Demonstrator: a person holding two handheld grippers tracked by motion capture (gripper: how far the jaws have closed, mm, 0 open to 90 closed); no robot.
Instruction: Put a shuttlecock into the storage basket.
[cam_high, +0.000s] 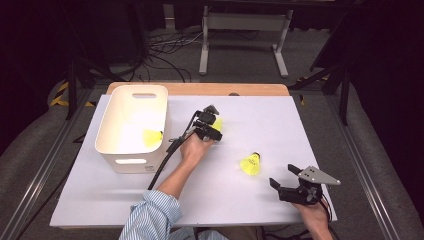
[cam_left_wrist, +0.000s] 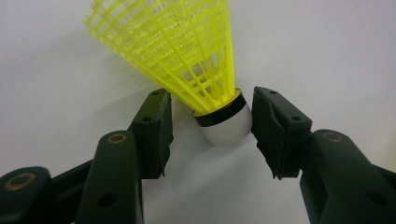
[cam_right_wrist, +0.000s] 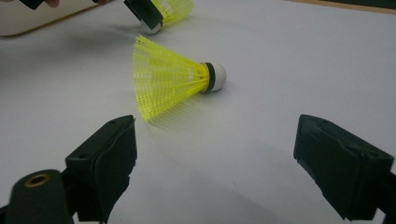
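A yellow shuttlecock (cam_left_wrist: 187, 56) lies on the white table with its white cork between the jaws of my left gripper (cam_left_wrist: 212, 121). One pad touches the cork and the other stands a little off it, so the gripper is open. In the high view that gripper (cam_high: 212, 122) sits just right of the white basket, over the shuttlecock (cam_high: 218, 123). A second yellow shuttlecock (cam_high: 251, 164) lies on its side mid-table. My right gripper (cam_high: 283, 175) rests near the front right edge, open and holding nothing. The second shuttlecock (cam_right_wrist: 168, 79) lies ahead of the right gripper (cam_right_wrist: 215, 154).
A white basket (cam_high: 107, 130) stands at the table's left with a third yellow shuttlecock (cam_high: 152, 137) inside. A black cable runs from the left gripper along the basket's side. Floor rails and a stand's legs lie beyond the table's far edge.
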